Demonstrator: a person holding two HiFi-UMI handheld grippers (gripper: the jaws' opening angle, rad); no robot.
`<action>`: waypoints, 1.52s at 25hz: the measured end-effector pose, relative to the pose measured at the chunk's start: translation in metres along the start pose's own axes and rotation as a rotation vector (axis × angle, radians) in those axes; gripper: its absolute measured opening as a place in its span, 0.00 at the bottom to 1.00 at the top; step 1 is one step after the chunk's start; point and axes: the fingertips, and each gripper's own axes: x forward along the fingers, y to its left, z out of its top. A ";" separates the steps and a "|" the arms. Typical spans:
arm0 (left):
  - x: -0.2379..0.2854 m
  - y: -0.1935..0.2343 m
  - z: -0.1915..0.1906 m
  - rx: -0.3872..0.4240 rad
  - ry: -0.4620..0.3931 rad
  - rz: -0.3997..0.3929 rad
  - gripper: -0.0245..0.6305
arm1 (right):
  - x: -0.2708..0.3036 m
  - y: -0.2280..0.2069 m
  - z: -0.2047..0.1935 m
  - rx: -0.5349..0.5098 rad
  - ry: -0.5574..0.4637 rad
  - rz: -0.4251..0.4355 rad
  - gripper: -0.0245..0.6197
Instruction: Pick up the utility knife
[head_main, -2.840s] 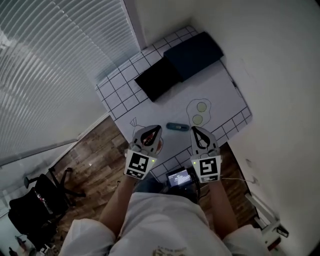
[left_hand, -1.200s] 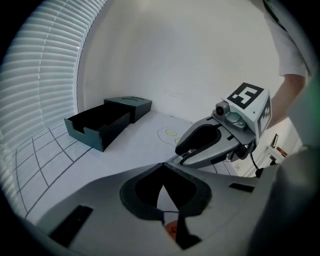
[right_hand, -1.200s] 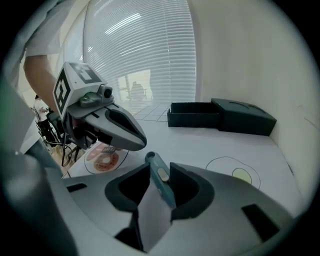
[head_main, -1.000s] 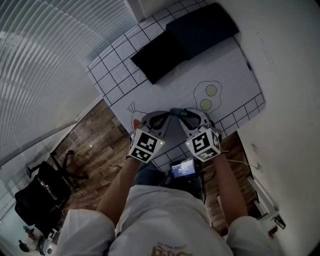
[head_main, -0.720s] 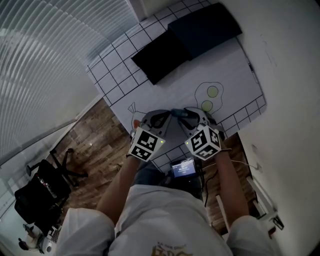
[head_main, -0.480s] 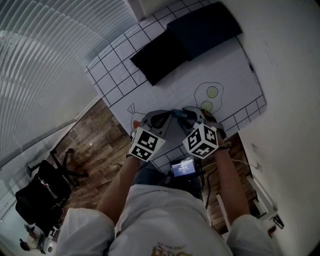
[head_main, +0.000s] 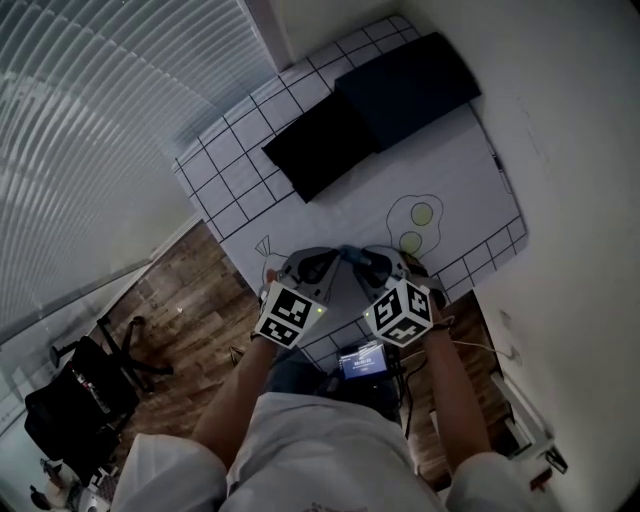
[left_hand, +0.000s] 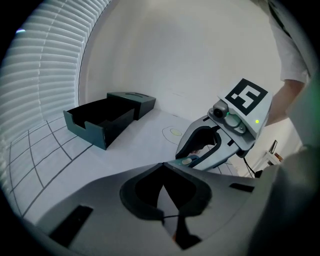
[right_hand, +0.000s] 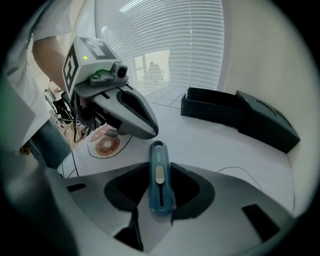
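**Got the knife pinched, but it looks sketchy**

The right hand-held gripper (right_hand: 158, 165) has just been closing, and its jaws now press on both sides of the utility knife (right_hand: 159, 180), which lies flat on the white surface (right_hand: 210, 150) between the two grippers. The left hand-held gripper (left_hand: 163, 163) has its jaws together on nothing, with the tips just beside the knife's far end. My worry is that the slim, rounded blue body looks like slick plastic and the grey jaw tips are hard. Lifted like this, it could pivot or squirt out. Bumping the pale oval slider on top might also push the blade out.
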 end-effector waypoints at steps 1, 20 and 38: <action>-0.001 0.000 -0.001 -0.001 0.000 0.001 0.05 | -0.001 0.001 0.000 0.014 -0.005 -0.003 0.25; -0.026 0.003 0.019 0.000 -0.067 0.045 0.05 | -0.042 -0.009 0.012 0.175 -0.112 -0.180 0.25; -0.087 -0.018 0.082 0.040 -0.216 0.134 0.05 | -0.125 -0.014 0.042 0.354 -0.338 -0.326 0.25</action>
